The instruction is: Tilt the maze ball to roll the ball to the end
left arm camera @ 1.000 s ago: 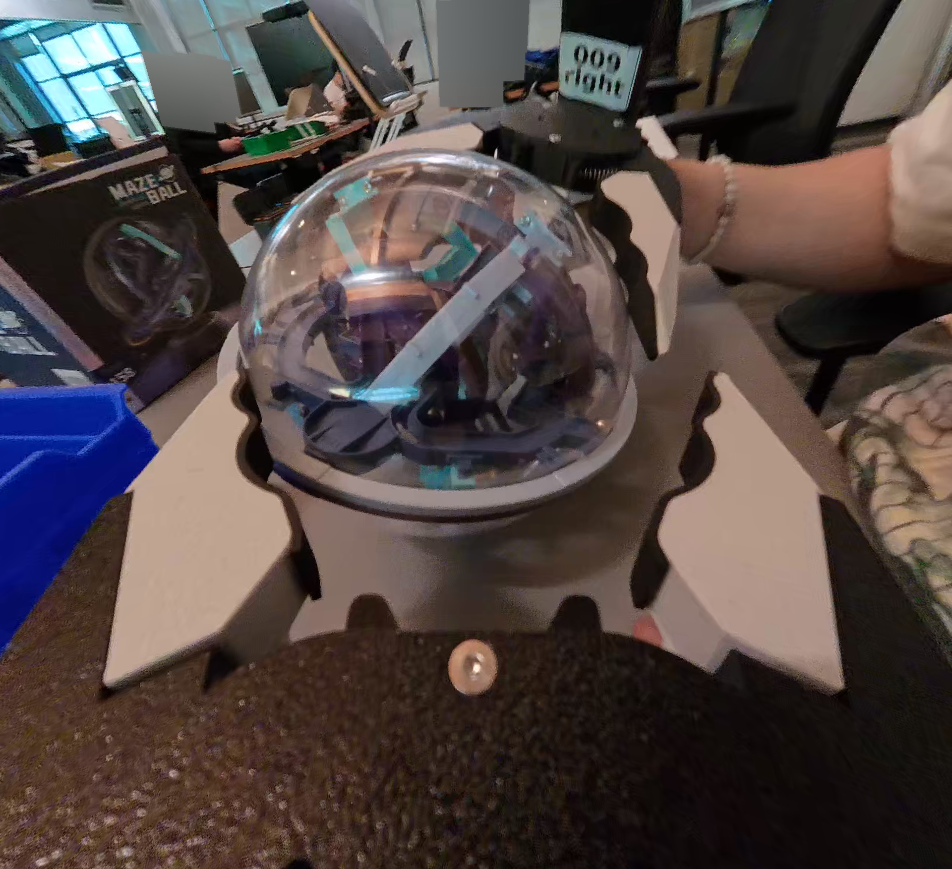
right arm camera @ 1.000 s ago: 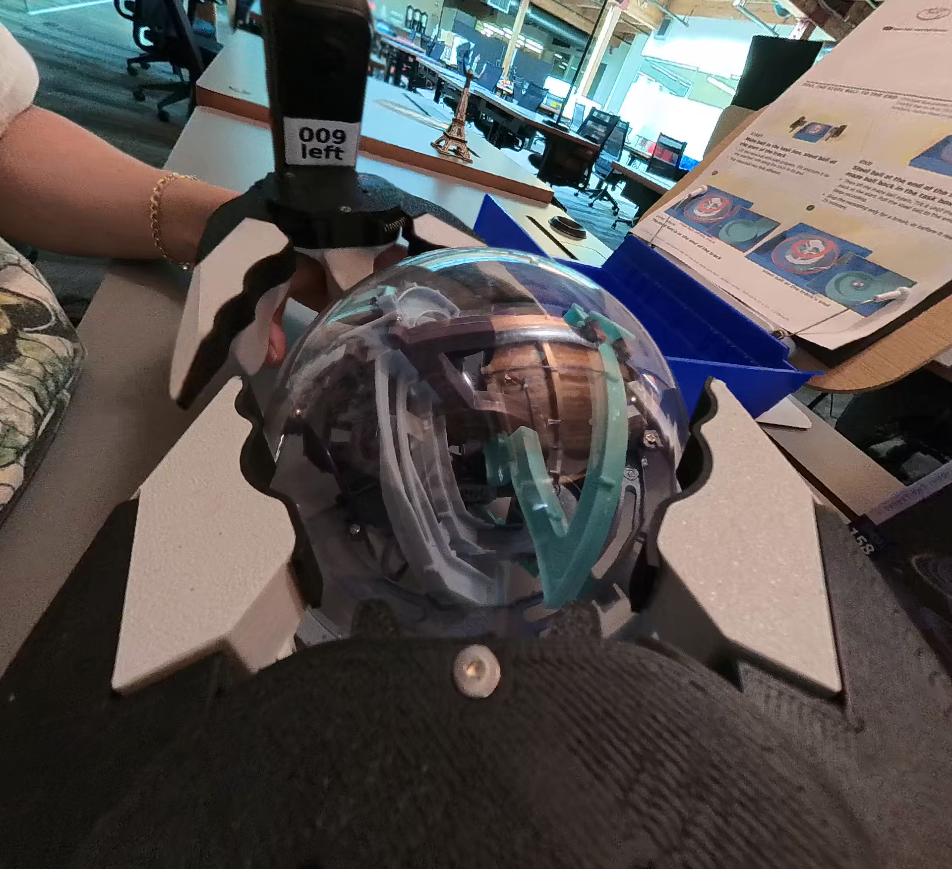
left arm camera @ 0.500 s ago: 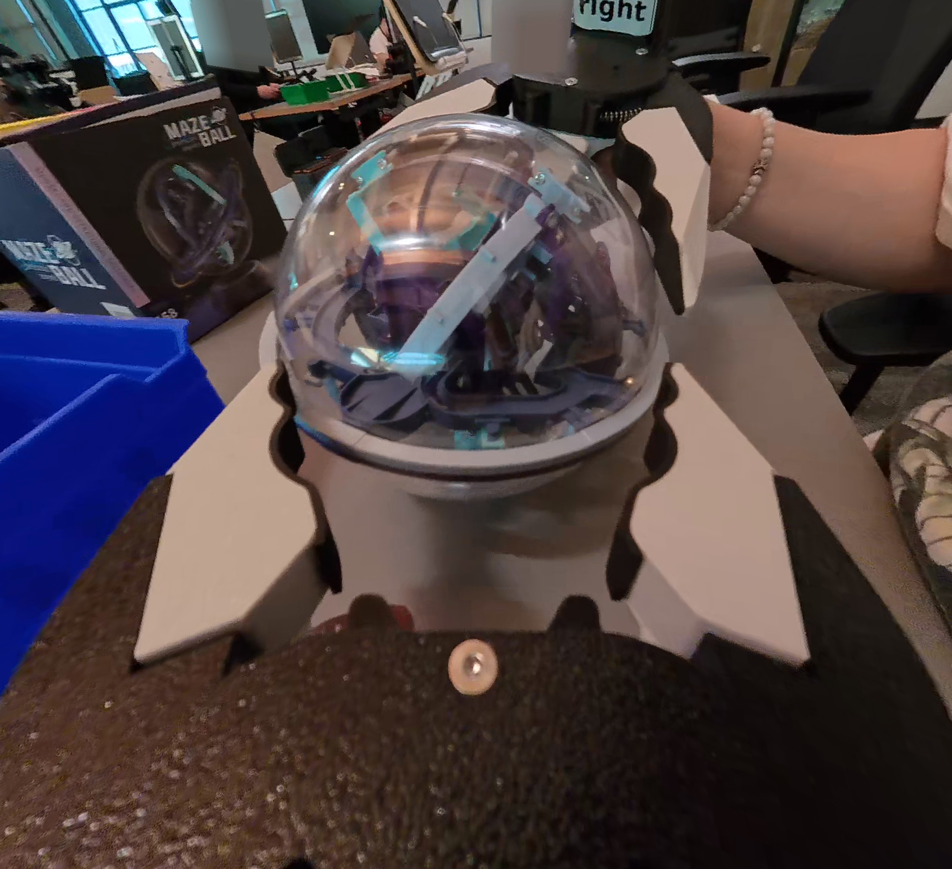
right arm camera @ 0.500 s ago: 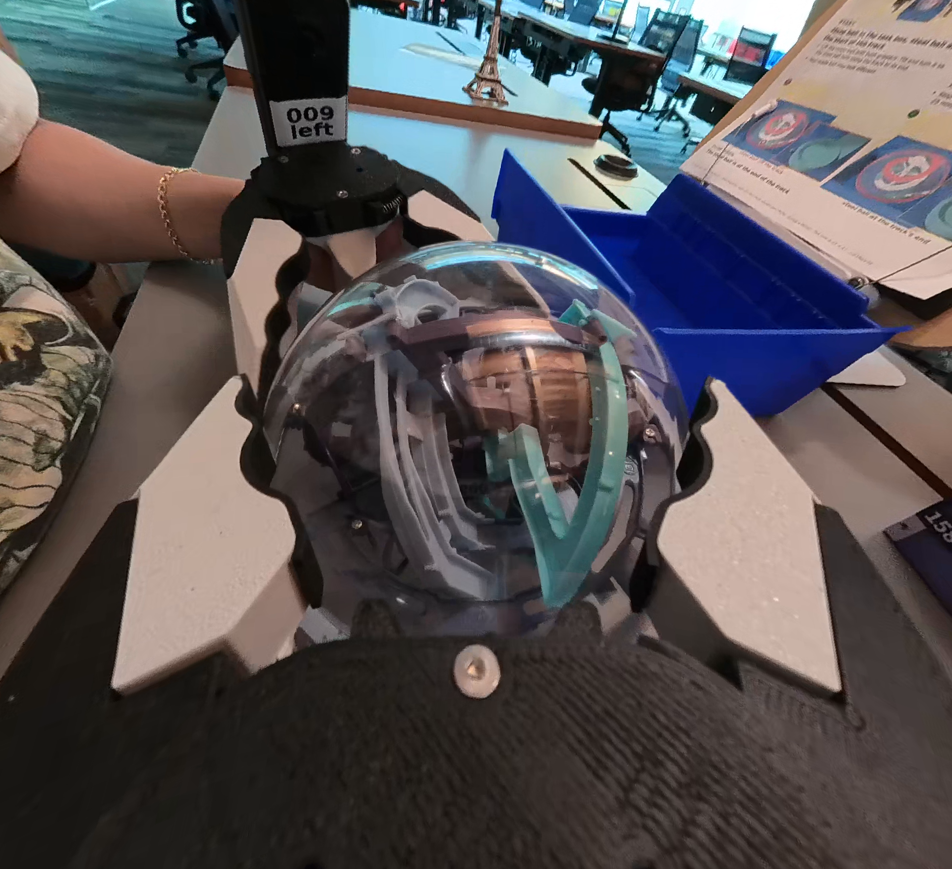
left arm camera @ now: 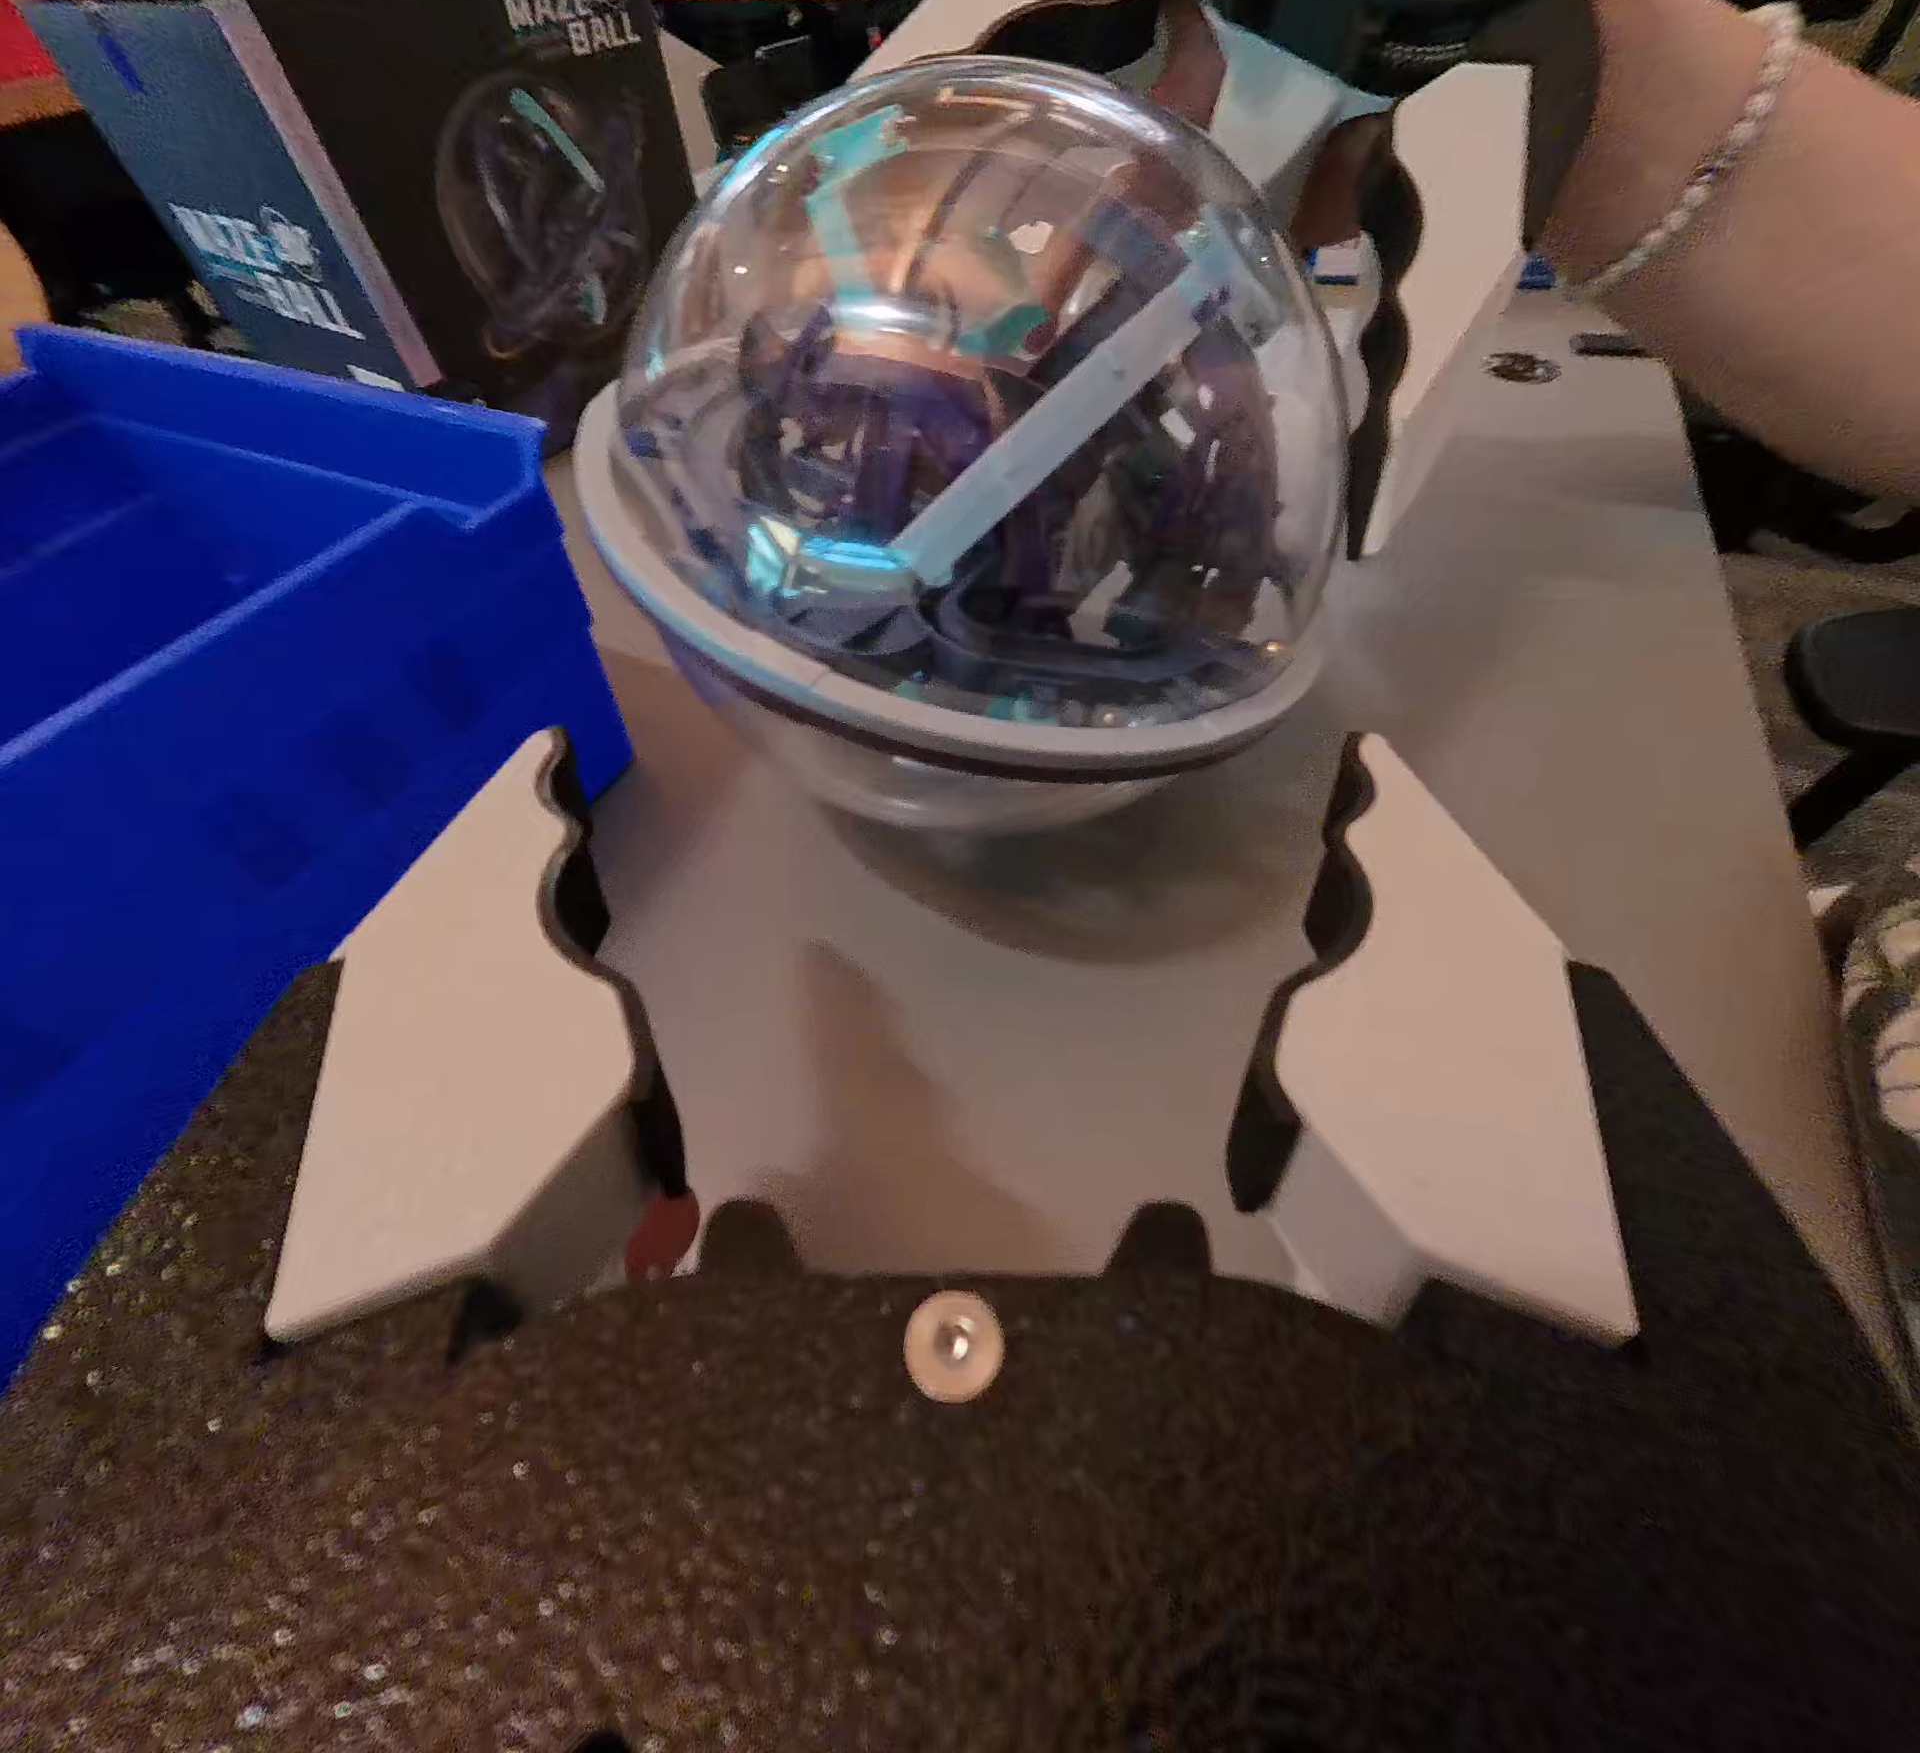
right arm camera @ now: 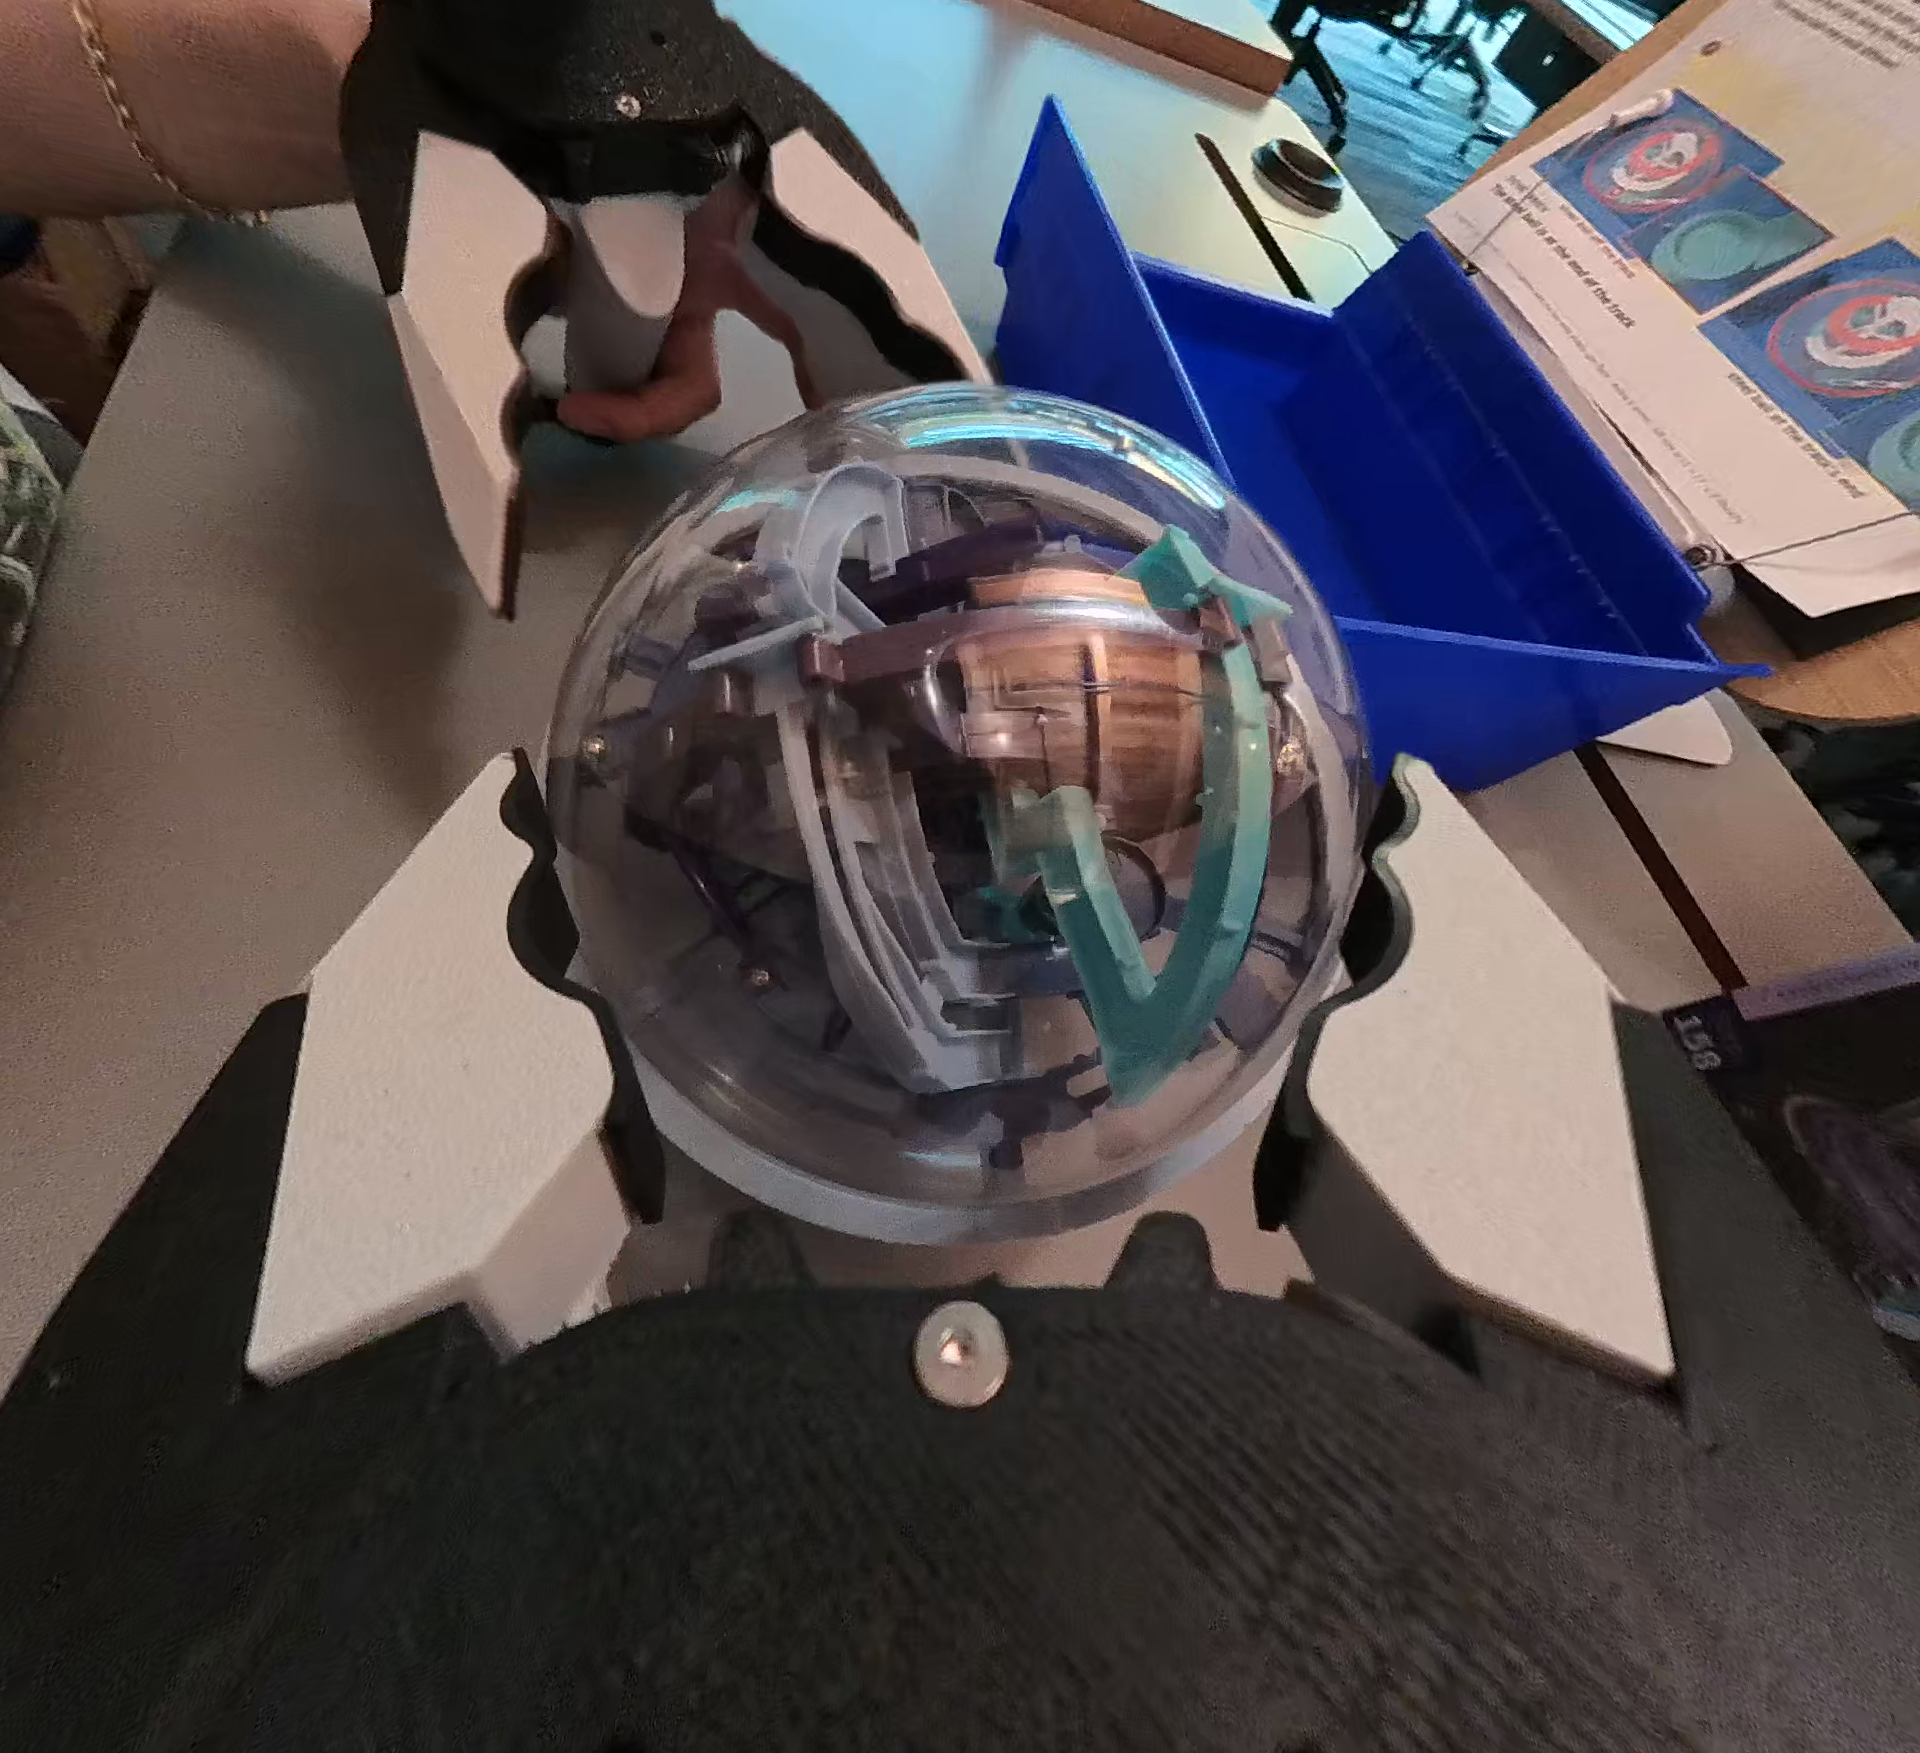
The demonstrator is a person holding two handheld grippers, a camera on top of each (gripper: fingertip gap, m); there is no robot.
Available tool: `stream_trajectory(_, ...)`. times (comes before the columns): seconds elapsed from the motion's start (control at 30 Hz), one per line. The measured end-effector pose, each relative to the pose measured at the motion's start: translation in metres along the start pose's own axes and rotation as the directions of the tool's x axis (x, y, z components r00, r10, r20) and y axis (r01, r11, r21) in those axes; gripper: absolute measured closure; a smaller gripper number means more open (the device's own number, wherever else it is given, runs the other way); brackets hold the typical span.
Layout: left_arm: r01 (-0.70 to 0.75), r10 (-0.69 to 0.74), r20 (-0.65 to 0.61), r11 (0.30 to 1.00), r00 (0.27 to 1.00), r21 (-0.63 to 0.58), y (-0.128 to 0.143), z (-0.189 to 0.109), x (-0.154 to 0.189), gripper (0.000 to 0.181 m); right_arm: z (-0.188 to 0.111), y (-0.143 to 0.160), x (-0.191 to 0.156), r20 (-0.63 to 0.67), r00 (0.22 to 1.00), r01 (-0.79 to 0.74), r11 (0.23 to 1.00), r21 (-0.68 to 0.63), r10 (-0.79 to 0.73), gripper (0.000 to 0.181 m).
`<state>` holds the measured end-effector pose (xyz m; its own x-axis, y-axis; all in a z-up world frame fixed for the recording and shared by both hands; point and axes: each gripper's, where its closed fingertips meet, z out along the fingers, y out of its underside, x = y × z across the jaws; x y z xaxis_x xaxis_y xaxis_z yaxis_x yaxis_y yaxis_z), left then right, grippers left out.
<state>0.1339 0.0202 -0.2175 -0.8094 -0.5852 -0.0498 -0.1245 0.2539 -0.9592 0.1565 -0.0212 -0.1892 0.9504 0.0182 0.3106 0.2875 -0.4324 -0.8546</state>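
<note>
**Tilting stage: right claw holds the maze ball, left claw stands off**

Gripping the maze ball (right arm camera: 956,820) at its sides, the right claw (right arm camera: 956,882) holds the clear sphere tipped, its white seam band slanted. The left claw (left arm camera: 961,862) is spread wide and holds nothing; the ball sits just ahead of its tips, seemingly apart. The small ball inside cannot be made out, so progress is unclear. Next likely comes a slow, fine tilt. A blue bin (right arm camera: 1455,477) crowds the right claw's right side; bare desk (right arm camera: 260,664) lies open to its left.
</note>
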Motion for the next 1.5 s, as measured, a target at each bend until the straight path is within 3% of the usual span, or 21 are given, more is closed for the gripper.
stream_trajectory(0.17,-0.002,0.003,0.011,0.996,1.0,-0.093,0.013,0.018,0.001,0.048,0.008,-0.004,0.015,0.01,0.988,-0.158,0.986,0.051,0.157,0.032)
stream_trajectory(0.33,0.02,-0.022,0.031,0.999,0.999,0.049,-0.011,0.02,-0.006,0.039,0.014,-0.003,0.01,0.058,0.968,-0.247,0.969,0.026,0.245,0.032)
stream_trajectory(0.5,0.034,-0.033,-0.01,0.995,0.999,0.091,-0.019,0.021,-0.007,0.033,0.019,-0.001,0.007,0.098,0.928,-0.361,0.933,-0.011,0.36,0.032)
stream_trajectory(0.8,0.193,-0.177,-0.115,0.971,0.977,0.141,-0.03,0.009,-0.006,0.03,0.025,-0.003,-0.004,0.151,0.764,-0.633,0.774,-0.014,0.628,0.033)
stream_trajectory(1.27,0.29,-0.256,-0.199,0.943,0.946,0.163,-0.024,-0.004,-0.009,0.032,0.032,-0.009,-0.008,0.105,0.731,-0.66,0.738,-0.139,0.674,0.033)
stream_trajectory(1.4,0.31,-0.277,-0.205,0.938,0.939,0.153,-0.021,-0.007,-0.012,0.032,0.036,-0.013,-0.005,0.112,0.733,-0.661,0.742,-0.111,0.67,0.034)
stream_trajectory(1.5,0.299,-0.268,-0.195,0.942,0.944,0.151,-0.019,-0.008,-0.015,0.033,0.035,-0.018,0.004,0.153,0.712,-0.691,0.723,-0.017,0.685,0.04)
